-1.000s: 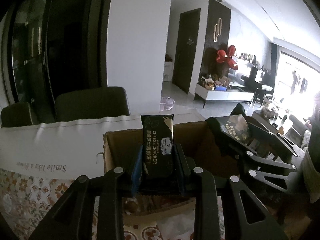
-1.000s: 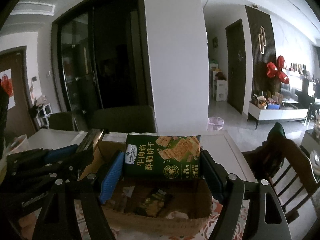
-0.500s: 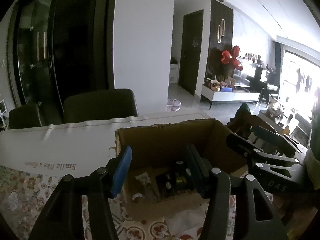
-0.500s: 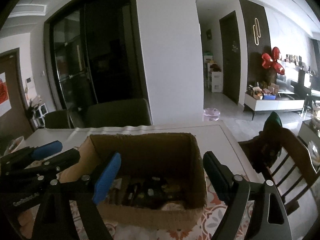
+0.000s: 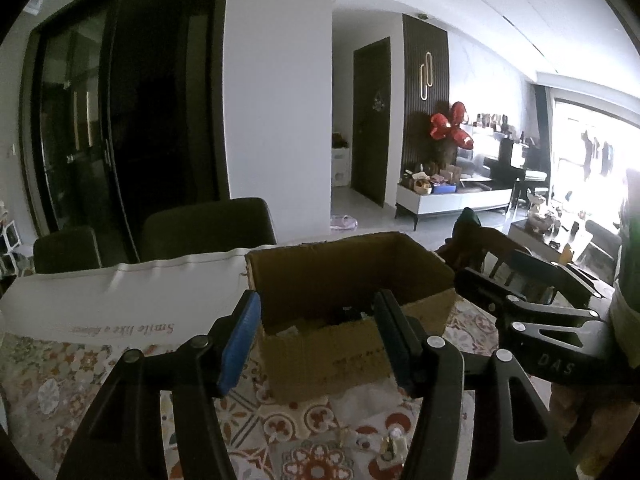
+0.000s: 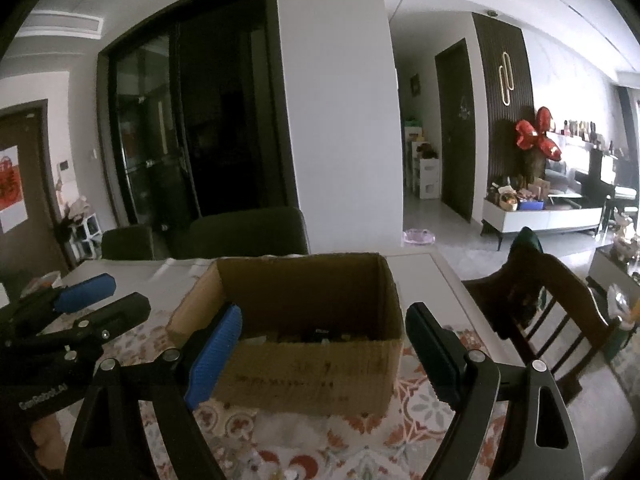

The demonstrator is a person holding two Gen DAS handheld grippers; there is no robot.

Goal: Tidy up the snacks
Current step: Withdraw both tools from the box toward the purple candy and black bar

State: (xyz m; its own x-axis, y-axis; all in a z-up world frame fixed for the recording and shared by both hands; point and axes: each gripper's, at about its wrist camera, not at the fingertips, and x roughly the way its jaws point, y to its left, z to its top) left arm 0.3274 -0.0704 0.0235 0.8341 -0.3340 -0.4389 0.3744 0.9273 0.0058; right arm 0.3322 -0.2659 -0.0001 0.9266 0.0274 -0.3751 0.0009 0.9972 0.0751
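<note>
An open cardboard box (image 5: 352, 280) (image 6: 304, 292) stands on the patterned tablecloth, with dark snack packets (image 5: 344, 314) (image 6: 320, 334) lying dimly visible at its bottom. My left gripper (image 5: 316, 340) is open in front of the box's near wall, nothing between its fingers. My right gripper (image 6: 324, 354) is also open and empty, wide apart before the box's near wall. Each gripper shows in the other's view: the right gripper (image 5: 504, 272) at the box's right side, the left gripper (image 6: 104, 302) at its left, both back from the box.
A white cloth (image 5: 120, 304) with printed lettering lies left of the box. Two dark chairs (image 5: 204, 228) stand behind the table, and a wooden chair (image 6: 536, 300) stands at its right end. Small bits (image 5: 392, 440) lie on the tablecloth (image 6: 432, 412) near me.
A second ago my left gripper held a black cheese cracker pack and my right a green cracker pack over the box. Both opened, the packs went in, and both grippers drew back.
</note>
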